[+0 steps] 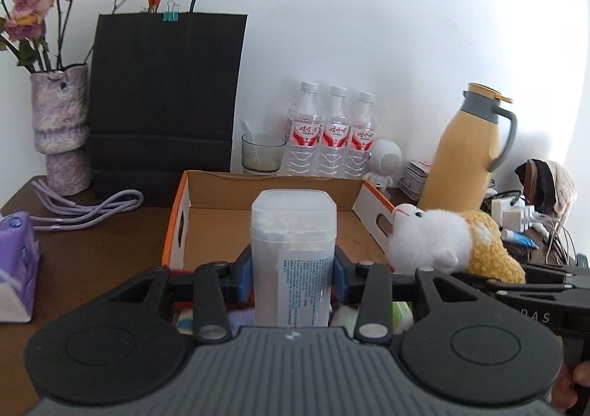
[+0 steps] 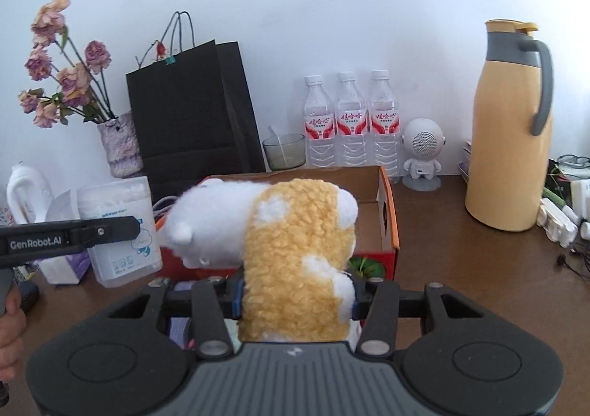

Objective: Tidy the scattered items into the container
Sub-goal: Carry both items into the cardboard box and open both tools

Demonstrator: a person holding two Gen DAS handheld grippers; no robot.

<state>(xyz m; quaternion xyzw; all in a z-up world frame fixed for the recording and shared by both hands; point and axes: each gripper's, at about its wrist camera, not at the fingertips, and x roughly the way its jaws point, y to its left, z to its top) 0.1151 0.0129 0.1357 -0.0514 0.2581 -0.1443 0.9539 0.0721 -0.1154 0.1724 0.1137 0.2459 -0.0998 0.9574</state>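
Observation:
My left gripper point(image 1: 293, 277) is shut on a translucent plastic jar point(image 1: 293, 231) with a printed label, held upright above the near edge of an open cardboard box point(image 1: 221, 191) with orange rims. My right gripper point(image 2: 295, 300) is shut on a yellow and white plush toy point(image 2: 291, 242), its white head pointing left over the same box point(image 2: 387, 205). In the left wrist view the plush toy point(image 1: 442, 242) hangs at the right, beside the box's right wall. In the right wrist view the jar point(image 2: 121, 228) and the left gripper's finger point(image 2: 73, 233) show at the left.
Along the wall stand a vase of dried roses point(image 1: 61, 128), a black paper bag point(image 1: 166, 99), a glass cup point(image 1: 261, 154), three water bottles point(image 1: 333, 135), a small white robot figure point(image 2: 422, 154) and a yellow thermos jug point(image 2: 510, 128). A purple cable point(image 1: 92, 211) and tissue pack point(image 1: 16, 250) lie left; chargers point(image 1: 514, 215) right.

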